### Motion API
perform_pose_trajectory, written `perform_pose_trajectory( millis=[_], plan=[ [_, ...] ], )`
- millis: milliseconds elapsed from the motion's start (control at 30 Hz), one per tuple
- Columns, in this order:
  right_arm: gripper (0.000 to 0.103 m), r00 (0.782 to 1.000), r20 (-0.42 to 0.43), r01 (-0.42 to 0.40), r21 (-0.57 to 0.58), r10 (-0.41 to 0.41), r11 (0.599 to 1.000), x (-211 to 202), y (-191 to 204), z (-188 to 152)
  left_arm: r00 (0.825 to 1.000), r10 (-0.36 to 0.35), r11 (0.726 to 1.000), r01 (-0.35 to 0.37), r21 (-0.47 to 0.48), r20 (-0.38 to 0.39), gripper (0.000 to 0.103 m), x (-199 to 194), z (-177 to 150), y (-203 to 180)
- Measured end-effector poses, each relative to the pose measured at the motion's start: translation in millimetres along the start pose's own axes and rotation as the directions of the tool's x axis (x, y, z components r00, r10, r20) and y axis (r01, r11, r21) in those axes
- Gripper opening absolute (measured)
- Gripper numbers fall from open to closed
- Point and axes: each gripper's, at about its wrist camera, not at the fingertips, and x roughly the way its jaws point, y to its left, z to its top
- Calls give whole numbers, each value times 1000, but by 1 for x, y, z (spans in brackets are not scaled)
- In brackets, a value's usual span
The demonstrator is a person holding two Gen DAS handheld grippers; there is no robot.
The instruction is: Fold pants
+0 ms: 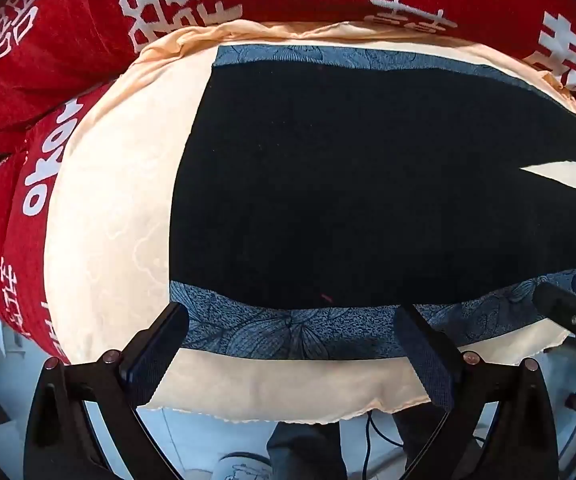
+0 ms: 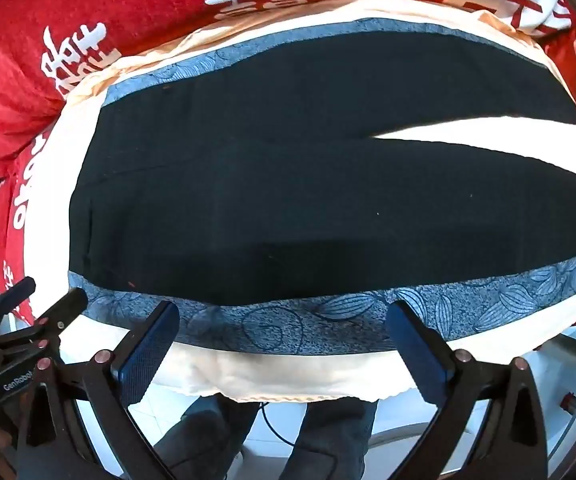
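Black pants [image 1: 347, 184] lie flat on a cream cloth with blue patterned bands [image 1: 288, 332], waist at the left, the two legs running right with a cream wedge between them. They also show in the right wrist view [image 2: 307, 200]. My left gripper [image 1: 291, 316] is open and empty, hovering over the near blue band just short of the pants' near edge. My right gripper [image 2: 284, 314] is open and empty over the same band, to the right of the left one. The left gripper also shows in the right wrist view [image 2: 40, 296], and the right gripper shows in the left wrist view [image 1: 567, 300].
A red blanket with white characters [image 1: 88, 40] surrounds the cream cloth on the far and left sides. The cloth's near edge [image 2: 288, 388] overhangs. Below it are a pale floor, a dark cable [image 1: 371, 432] and the person's legs [image 2: 327, 440].
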Motion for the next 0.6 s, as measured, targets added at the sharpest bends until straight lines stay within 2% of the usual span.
perform_pose_trajectory(
  millis=[33,100,167,233,267,367,600],
  plan=[
    [103,1000,-7,-14,-2,14,1000,0,-2,-1,1000,14,1000,-14,-1,19,103,-1,-9,-7],
    [103,999,-26,-46,0,46,999,1,-9,-2,1000,-20,1000,20,7,-5,103,2,-15,-5],
    [103,999,-51,12,10,-11,1000,5,-1,0,999,-22,1000,22,8,-32,103,6,-19,-9],
    [103,998,-58,41,13,-40,999,6,5,-2,997,-37,999,37,8,-72,103,10,-16,-11],
    [103,998,-60,30,8,-29,1000,4,-2,-3,995,-44,999,45,2,-86,103,11,-16,-10],
    [103,994,-67,87,2,-87,996,7,-5,-1,991,-58,998,58,-6,-121,103,16,-12,-12],
    [103,990,-96,103,36,-99,994,10,-15,-1,988,-54,998,55,3,-143,103,17,-21,-16]
  ],
)
